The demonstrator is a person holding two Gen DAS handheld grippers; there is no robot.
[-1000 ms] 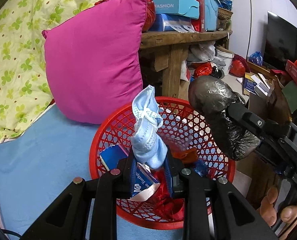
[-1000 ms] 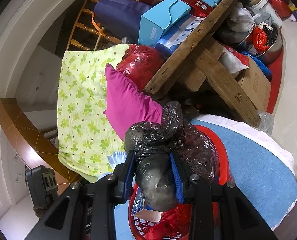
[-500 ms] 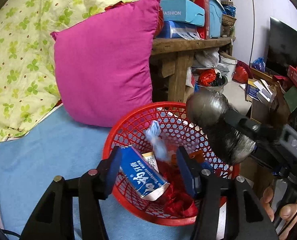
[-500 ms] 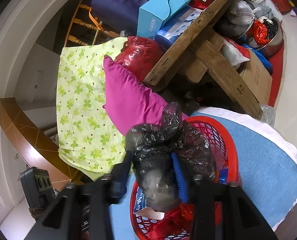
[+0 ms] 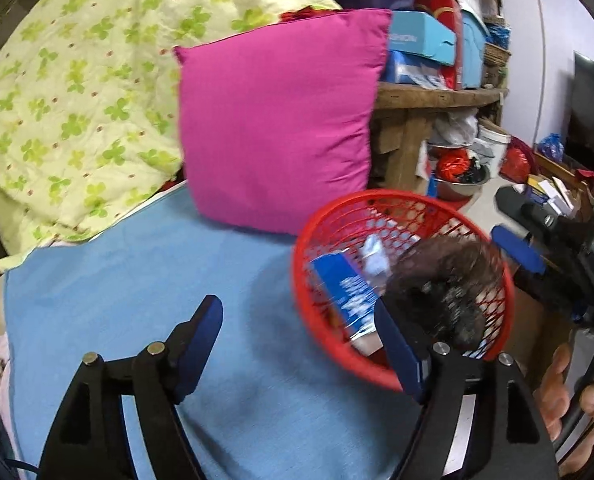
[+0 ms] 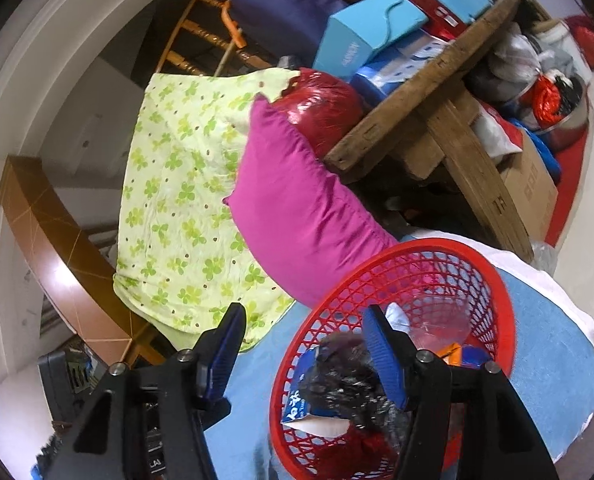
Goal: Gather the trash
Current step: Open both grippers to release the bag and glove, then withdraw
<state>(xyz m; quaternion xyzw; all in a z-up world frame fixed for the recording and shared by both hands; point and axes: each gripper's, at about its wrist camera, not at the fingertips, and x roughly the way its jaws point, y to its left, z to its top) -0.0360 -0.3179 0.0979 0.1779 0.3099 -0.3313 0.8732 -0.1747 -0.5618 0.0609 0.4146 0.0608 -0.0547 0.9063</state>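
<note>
Both loads released into red mesh basket point(image 5: 497, 276) at blue mattress edge: face mask point(image 5: 375, 258) dropped, black bag point(image 6: 349, 384) let go. Left tongs point(image 5: 297, 340) and right tongs point(image 6: 305, 344) just opened, nothing held. Next trash pickup judged possible.

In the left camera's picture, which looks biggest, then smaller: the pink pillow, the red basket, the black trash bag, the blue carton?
1. pink pillow
2. red basket
3. black trash bag
4. blue carton, partly hidden, so unsure against the bag.
</note>
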